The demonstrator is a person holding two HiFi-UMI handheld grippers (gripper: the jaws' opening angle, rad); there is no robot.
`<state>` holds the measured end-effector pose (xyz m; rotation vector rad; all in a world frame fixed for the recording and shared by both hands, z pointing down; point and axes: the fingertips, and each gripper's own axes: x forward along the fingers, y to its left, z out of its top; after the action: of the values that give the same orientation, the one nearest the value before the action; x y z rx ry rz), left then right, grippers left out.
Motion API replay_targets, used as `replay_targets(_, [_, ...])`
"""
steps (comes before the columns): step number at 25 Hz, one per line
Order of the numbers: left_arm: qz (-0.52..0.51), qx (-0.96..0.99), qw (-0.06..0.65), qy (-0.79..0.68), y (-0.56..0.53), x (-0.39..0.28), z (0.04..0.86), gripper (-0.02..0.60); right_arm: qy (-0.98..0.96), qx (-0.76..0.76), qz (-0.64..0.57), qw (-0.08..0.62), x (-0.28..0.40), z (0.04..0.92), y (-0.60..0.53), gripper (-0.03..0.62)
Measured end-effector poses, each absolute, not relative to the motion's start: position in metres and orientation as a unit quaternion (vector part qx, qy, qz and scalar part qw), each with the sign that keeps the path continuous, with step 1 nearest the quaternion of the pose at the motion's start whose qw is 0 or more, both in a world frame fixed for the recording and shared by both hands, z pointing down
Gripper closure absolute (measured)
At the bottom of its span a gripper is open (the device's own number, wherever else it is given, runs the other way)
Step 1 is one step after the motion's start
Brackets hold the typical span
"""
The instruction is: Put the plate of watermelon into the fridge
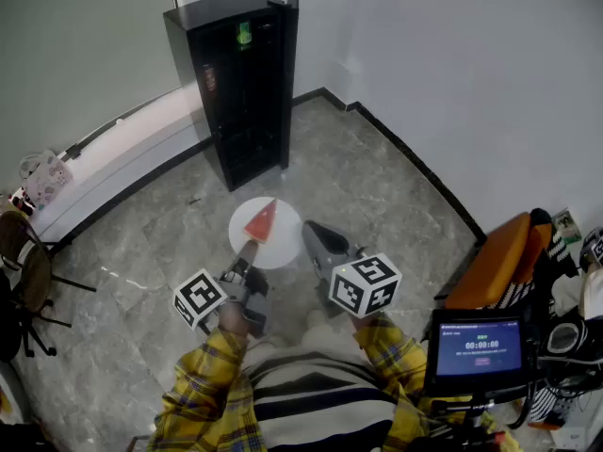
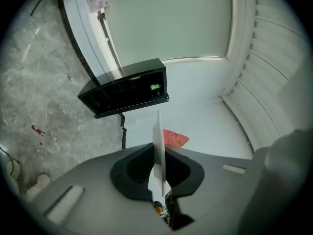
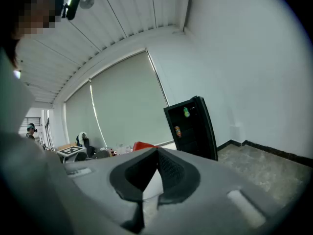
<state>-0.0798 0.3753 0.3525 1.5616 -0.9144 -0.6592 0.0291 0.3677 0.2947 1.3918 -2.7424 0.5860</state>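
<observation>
Nearest are the person's yellow checked sleeves, one behind each marker cube. The left gripper is clamped narrowly on the near rim of a white plate. In the left gripper view the plate stands edge-on between the two dark pads and juts out ahead of them. A red wedge of watermelon lies on the plate just ahead of those jaws, its point aimed away from the person.

The right gripper sits just right of the left one, beside the plate's right edge. Its jaw tips are together, with nothing gripped between the tips. A white patch shows low between the pads, and whether this gripper touches the plate cannot be told. From its own view the watermelon peeks up just left of the jaws.

Grey marbled floor lies under both grippers. Well ahead of them stands a black fridge against the wall. Its door is swung open on the right, and a green bottle sits on an upper shelf.
</observation>
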Motion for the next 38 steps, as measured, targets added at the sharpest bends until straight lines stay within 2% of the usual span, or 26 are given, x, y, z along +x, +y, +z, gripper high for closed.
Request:
replay_targets(22, [-0.299,0.639,0.595,-0.385,0.372,-0.069,0.367,0.564,-0.874,0.449,0.186,0.014,0.036,0.307,0.359,0.599])
replay_targets(28, [-0.302,0.63,0.598,-0.393,0.359,-0.061,0.382,0.564,-0.873,0.443,0.205,-0.008,0.048,0.315,0.342,0.599])
replay_targets(38, [-0.325,0.618,0.593,-0.402,0.311,-0.034,0.394,0.563,-0.882,0.424,0.202,0.014,0.072,0.327,0.289,0.599])
